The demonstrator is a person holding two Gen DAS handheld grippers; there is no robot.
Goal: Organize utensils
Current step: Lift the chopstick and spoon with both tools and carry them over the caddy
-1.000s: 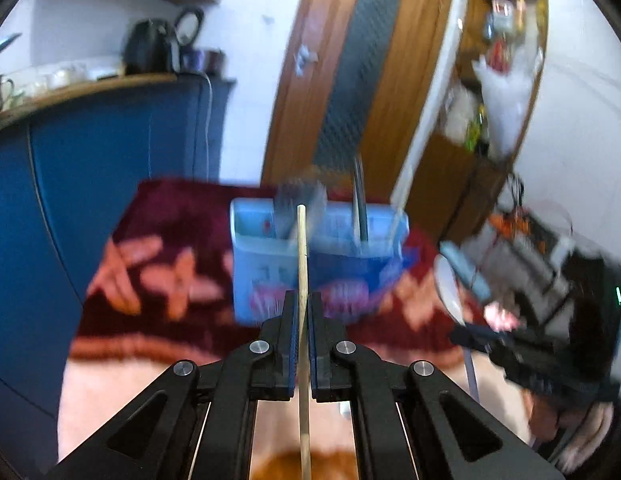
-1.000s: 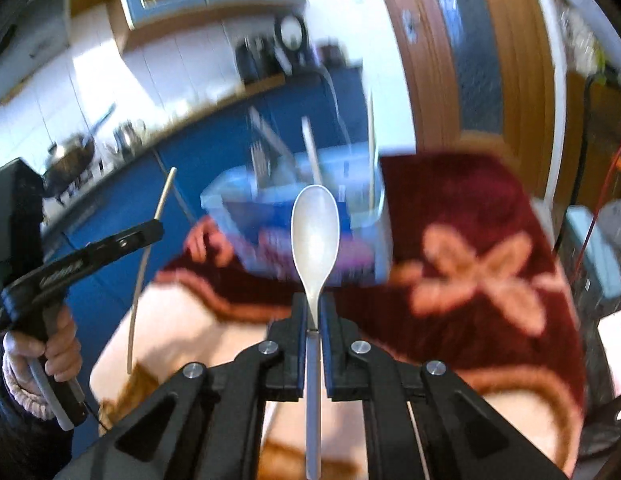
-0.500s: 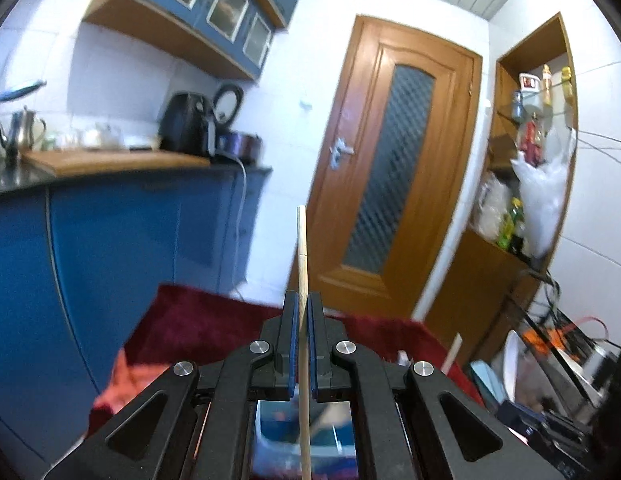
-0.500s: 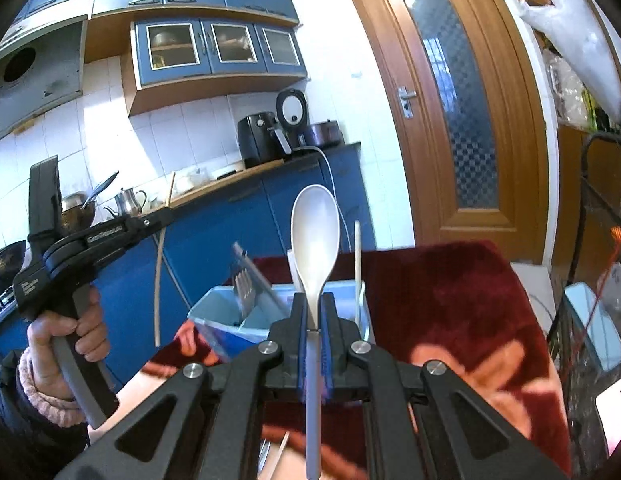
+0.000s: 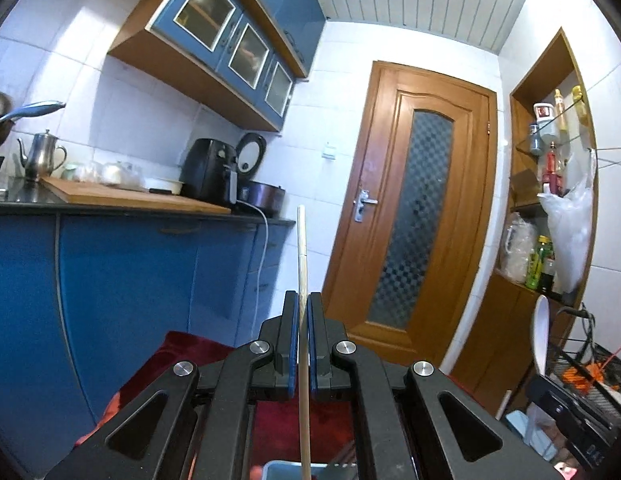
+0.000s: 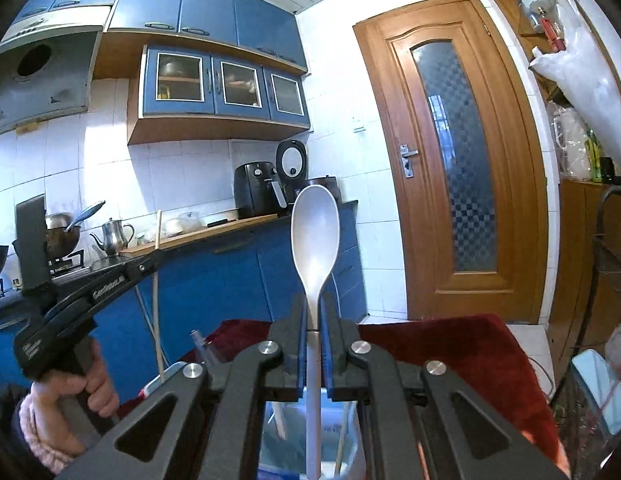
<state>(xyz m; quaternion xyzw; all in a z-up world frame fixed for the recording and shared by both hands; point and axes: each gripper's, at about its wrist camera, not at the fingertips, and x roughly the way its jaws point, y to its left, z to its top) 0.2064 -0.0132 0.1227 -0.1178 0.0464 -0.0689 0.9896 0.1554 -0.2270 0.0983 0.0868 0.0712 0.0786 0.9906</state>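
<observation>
My left gripper [image 5: 302, 300] is shut on a thin wooden chopstick [image 5: 301, 248] that stands upright, its lower end over the rim of a pale blue utensil bin [image 5: 286, 470]. In the right wrist view the same left gripper [image 6: 152, 260] holds the chopstick [image 6: 155, 312] beside the bin [image 6: 350, 420]. My right gripper [image 6: 313, 304] is shut on the handle of a white plastic spoon [image 6: 314, 236], bowl up, handle reaching down into the bin. The spoon [image 5: 540, 336] also shows at the right edge of the left wrist view. The bin holds a few sticks and utensils.
The bin stands on a dark red patterned cloth [image 6: 470, 352]. A blue kitchen counter [image 5: 130, 272] with a kettle and air fryer runs along the left. A wooden door [image 5: 410, 220] is ahead and open shelves [image 5: 550, 208] are to the right. A person's hand [image 6: 70, 392] grips the left tool.
Both grippers have tipped up from looking down at the bin to pointing about level and have risen a little. The chopstick and spoon stay clamped, now upright over the bin.
</observation>
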